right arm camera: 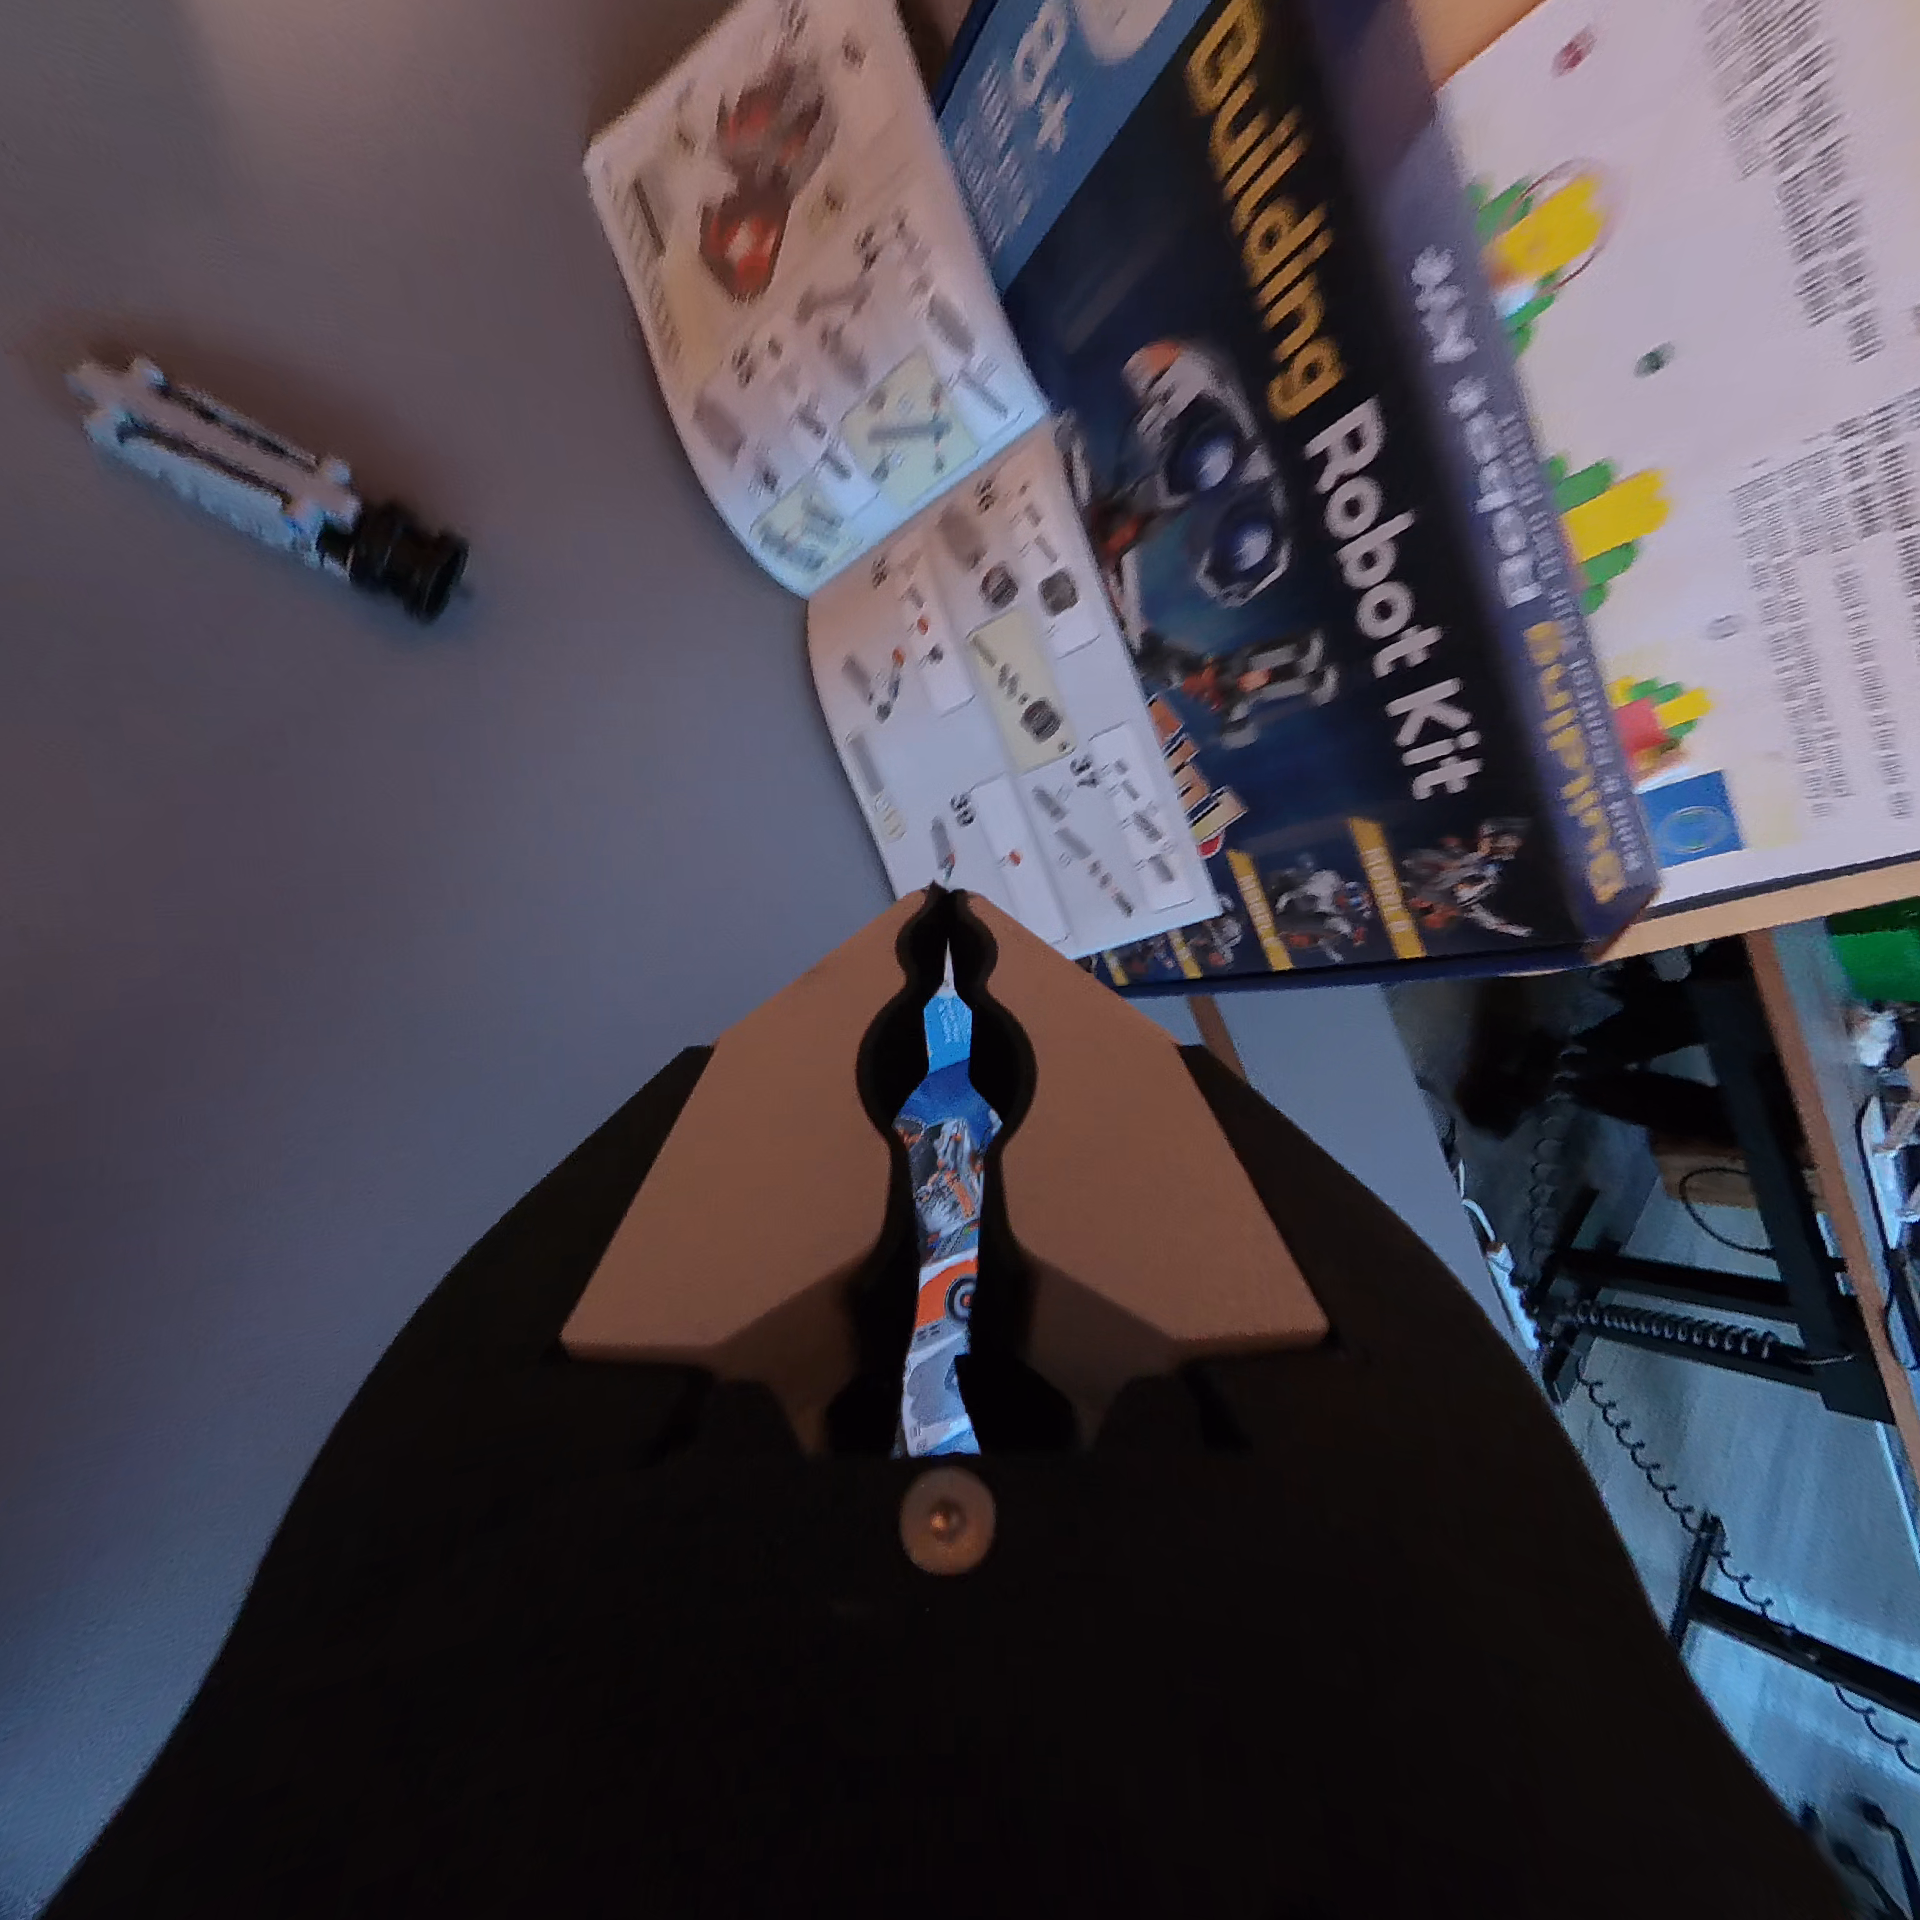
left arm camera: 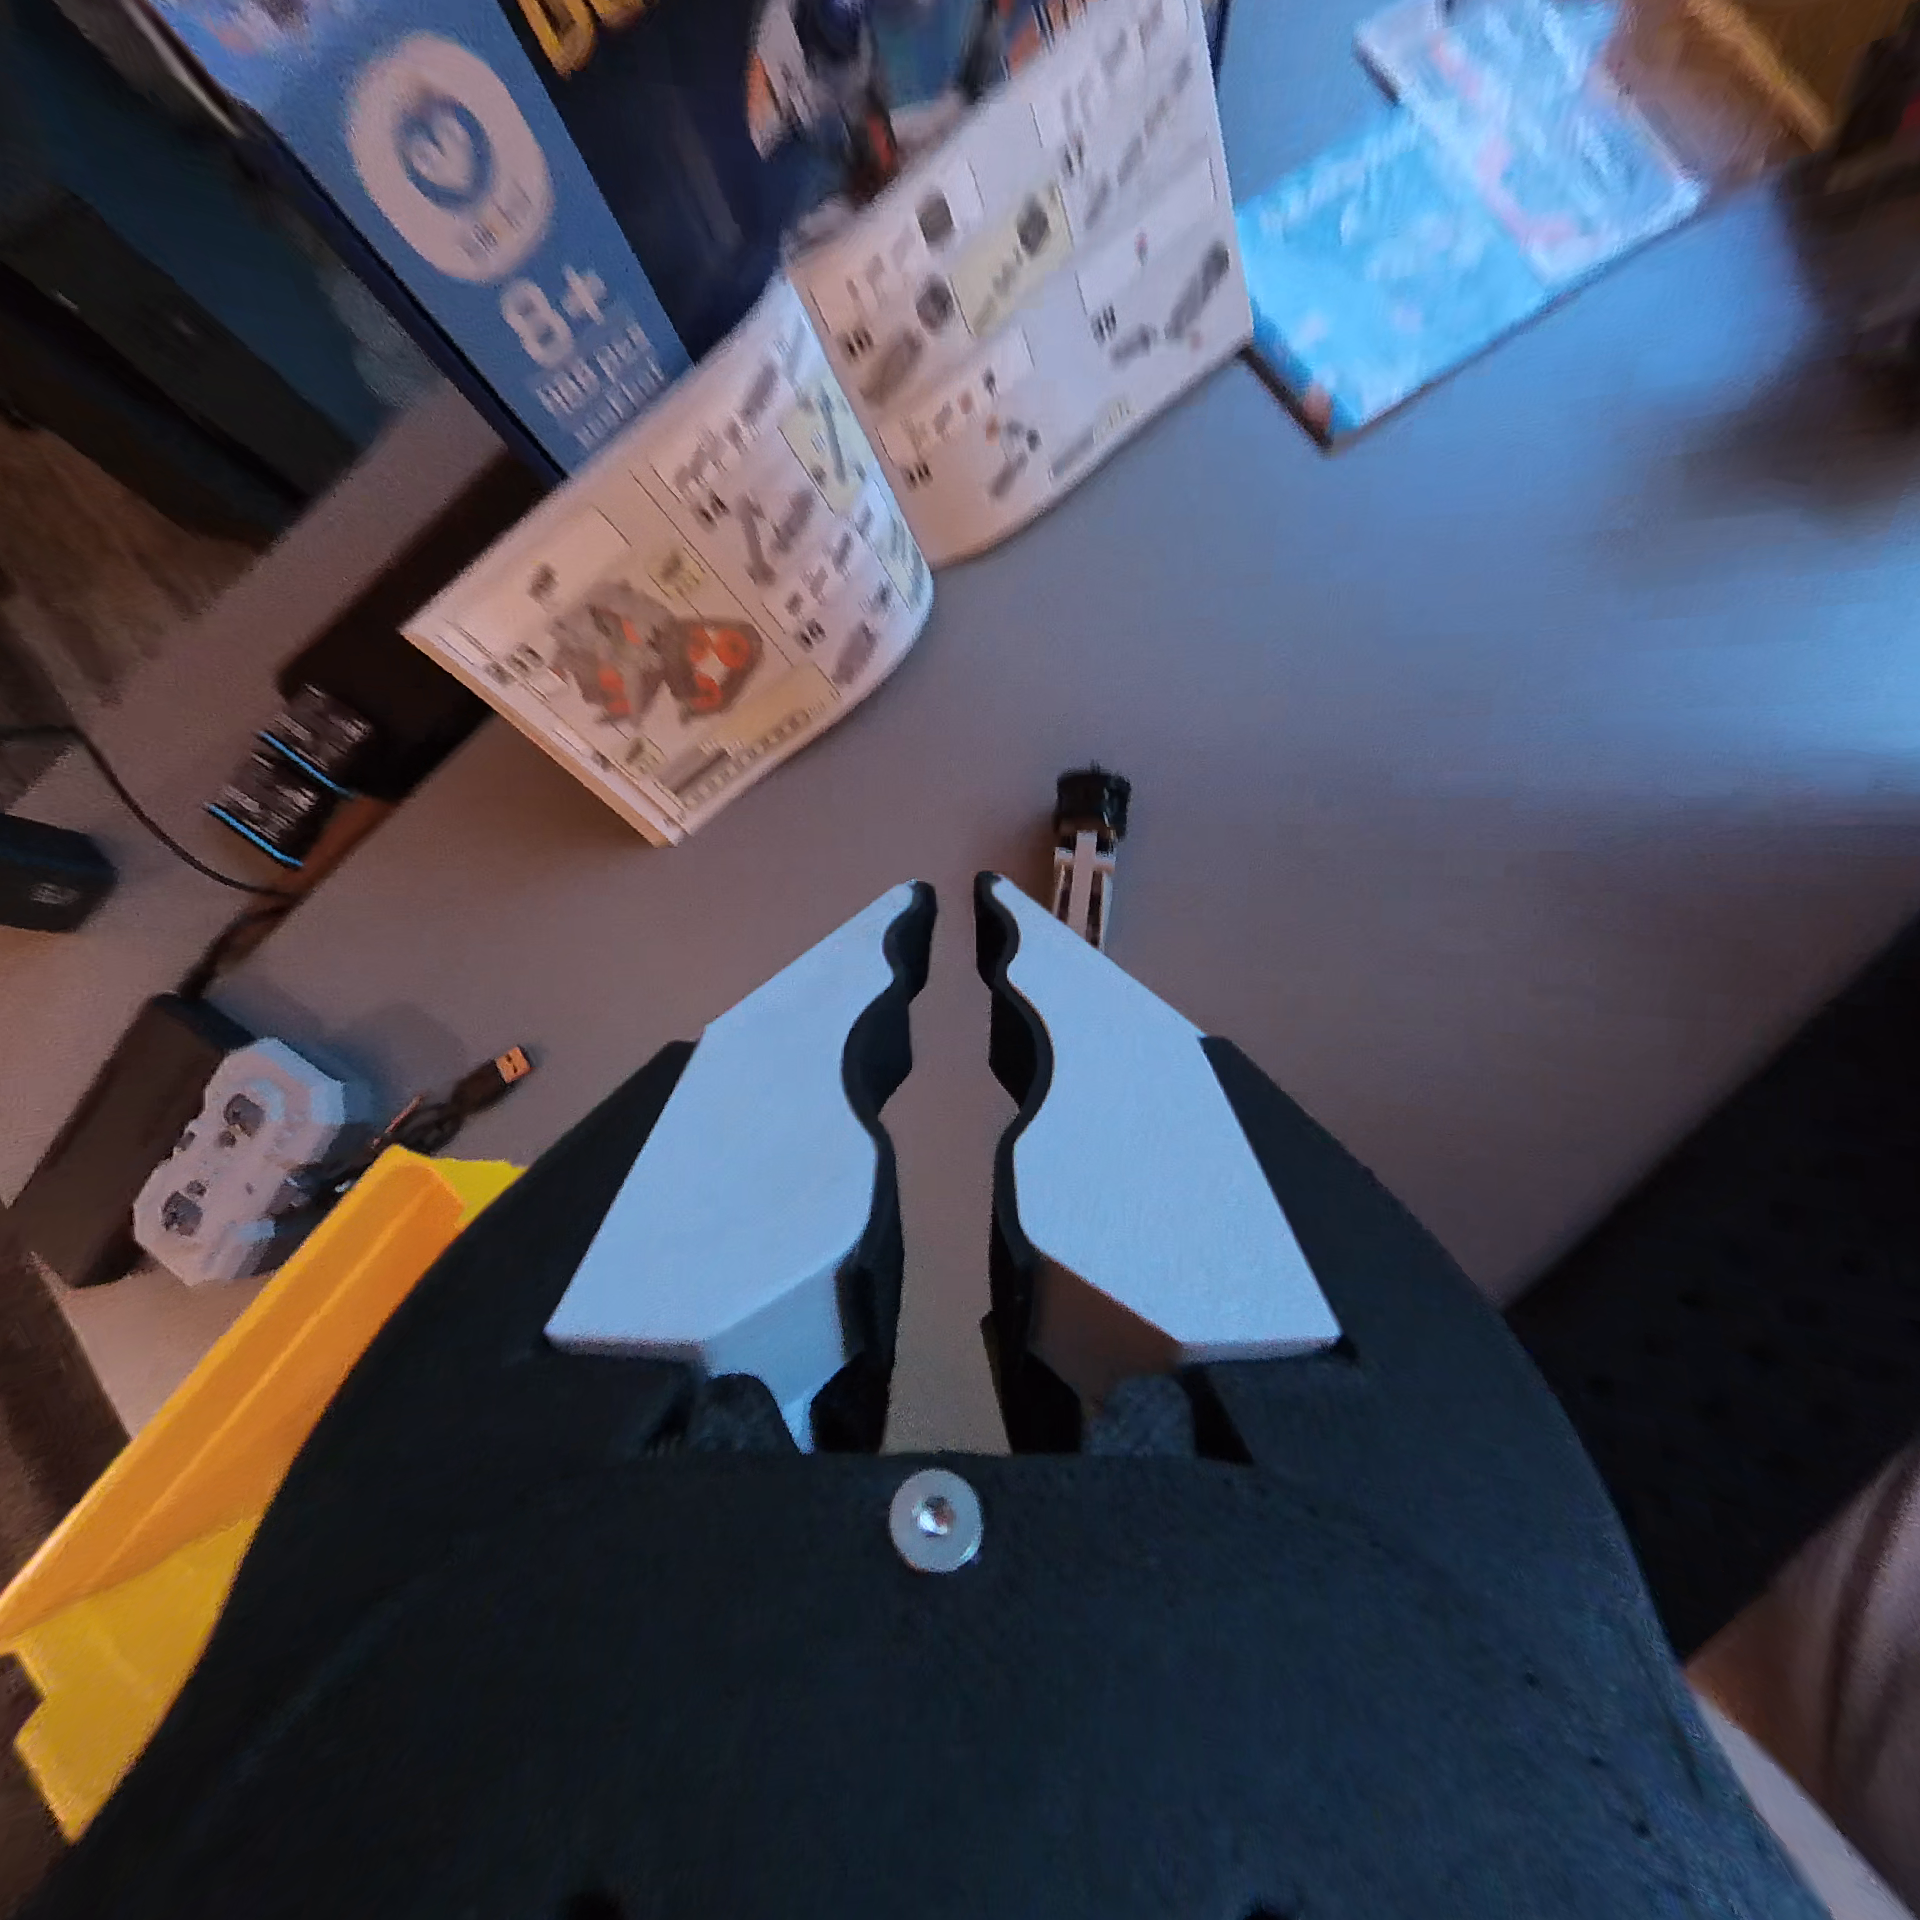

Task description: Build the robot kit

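A small white beam piece with a black wheel at one end (left arm camera: 1086, 842) lies on the grey table (left arm camera: 1351, 727). My left gripper (left arm camera: 956, 896) hovers just short of it, and its right fingertip (left arm camera: 1003, 909) overlaps the near end of the piece. Its jaws stand a narrow gap apart with nothing between them. In the right wrist view the same piece (right arm camera: 270, 483) lies far off to the upper left. My right gripper (right arm camera: 941, 896) has its tips touching, just at the edge of an open instruction booklet (right arm camera: 831, 416). A blue and orange printed surface (right arm camera: 940, 1226) shows through the gap behind the tips.
The booklet (left arm camera: 727, 582) leans on a dark blue kit box (left arm camera: 468, 208) (right arm camera: 1299, 520). A light blue booklet (left arm camera: 1455, 260) lies far right. A yellow bin (left arm camera: 208, 1455), a white-grey button module (left arm camera: 244, 1153) and a cable plug (left arm camera: 509, 1065) sit at left. The table edge (right arm camera: 1787, 1039) drops to the floor and cables. One gripper's finger ends stand about 25 centimetres off the other's. The white-grey button module (left arm camera: 244, 1153) is closer to my left gripper, around 35 centimetres from its tips; the right tips are 55 centimetres off.
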{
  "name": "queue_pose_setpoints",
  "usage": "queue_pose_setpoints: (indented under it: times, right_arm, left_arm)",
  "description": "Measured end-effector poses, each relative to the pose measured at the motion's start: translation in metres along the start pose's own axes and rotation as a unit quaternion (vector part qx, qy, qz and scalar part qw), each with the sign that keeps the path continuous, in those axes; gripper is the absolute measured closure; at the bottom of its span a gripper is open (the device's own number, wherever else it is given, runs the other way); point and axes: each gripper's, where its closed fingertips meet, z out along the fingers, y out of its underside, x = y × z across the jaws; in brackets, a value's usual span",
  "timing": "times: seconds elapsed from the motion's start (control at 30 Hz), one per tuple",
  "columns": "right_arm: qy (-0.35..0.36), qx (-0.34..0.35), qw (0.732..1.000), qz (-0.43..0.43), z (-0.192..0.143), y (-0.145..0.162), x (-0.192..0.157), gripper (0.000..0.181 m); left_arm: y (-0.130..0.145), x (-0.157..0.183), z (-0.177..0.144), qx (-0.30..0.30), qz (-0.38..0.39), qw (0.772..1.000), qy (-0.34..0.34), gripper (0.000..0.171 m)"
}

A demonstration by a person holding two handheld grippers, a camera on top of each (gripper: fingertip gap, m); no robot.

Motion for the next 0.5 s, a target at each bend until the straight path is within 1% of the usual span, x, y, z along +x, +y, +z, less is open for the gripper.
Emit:
queue_pose_setpoints:
  times: [0.1, 0.17, 0.23, 0.37, 0.5]
  right_arm:
    - [0.003, 0.005, 1.000, 0.009, -0.004, -0.002, 0.002, 0.181]
    - [-0.002, 0.002, 1.000, 0.016, -0.003, 0.000, 0.001, 0.181]
    - [-0.003, -0.003, 1.000, 0.013, -0.003, 0.002, 0.001, 0.181]
    - [-0.009, 0.001, 1.000, 0.013, -0.002, 0.001, -0.001, 0.181]
    - [-0.011, 0.011, 1.000, 0.024, -0.001, -0.003, 0.000, 0.181]
  left_arm:
    - [-0.017, -0.002, -0.011, 0.052, -0.020, 0.998, -0.005, 0.165]
    - [-0.022, -0.001, -0.015, 0.070, -0.025, 0.997, -0.001, 0.165]
    - [-0.019, 0.003, -0.015, 0.063, -0.024, 0.998, 0.008, 0.164]
    - [-0.012, 0.003, -0.010, 0.040, -0.018, 0.999, 0.002, 0.161]
    - [-0.015, 0.002, -0.010, 0.047, -0.018, 0.999, 0.003, 0.162]
